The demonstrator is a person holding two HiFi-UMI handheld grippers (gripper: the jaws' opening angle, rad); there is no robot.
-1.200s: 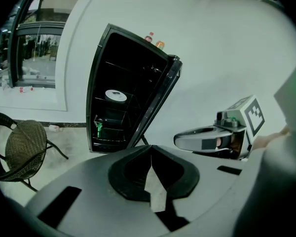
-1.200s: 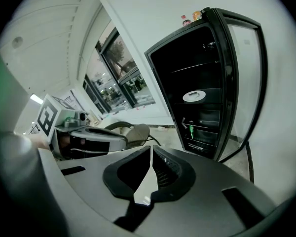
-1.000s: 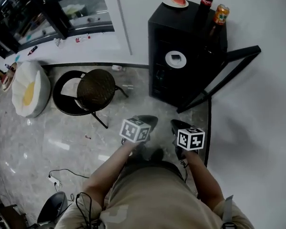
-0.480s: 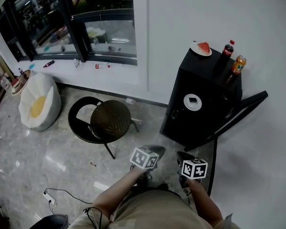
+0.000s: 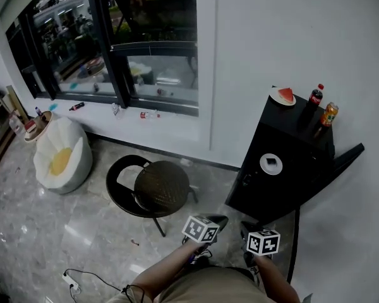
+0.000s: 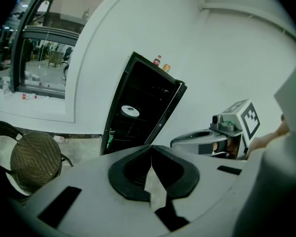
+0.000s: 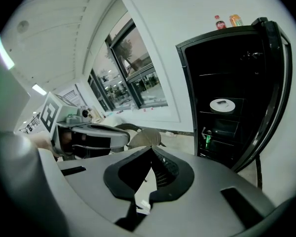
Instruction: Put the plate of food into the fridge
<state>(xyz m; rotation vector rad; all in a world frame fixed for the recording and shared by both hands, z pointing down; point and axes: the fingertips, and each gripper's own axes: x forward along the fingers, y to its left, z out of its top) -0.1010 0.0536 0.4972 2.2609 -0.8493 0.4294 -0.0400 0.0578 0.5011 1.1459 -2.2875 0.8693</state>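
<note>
On top of the open black fridge (image 5: 297, 126), beside a cola bottle (image 5: 314, 98) and an orange can (image 5: 329, 114), sat the plate of food (image 5: 282, 96). Well apart from it, the left gripper (image 6: 151, 148) and right gripper (image 7: 151, 149) each had jaws pressed together tip to tip, holding nothing

The left gripper (image 6: 150, 154) and the right gripper (image 7: 150, 154) shared one build: a smooth, pale grey moulded shell with black jaw pads, ribbed on their inner faces, set in a black, rounded surround. Narrow black slots were cut into the shell on either side of the jaws. Behind the jaws, each carried a white cube (image 5: 200, 229) printed with black square markers (one to a face). The person wore a beige top (image 5: 202, 290).
</note>
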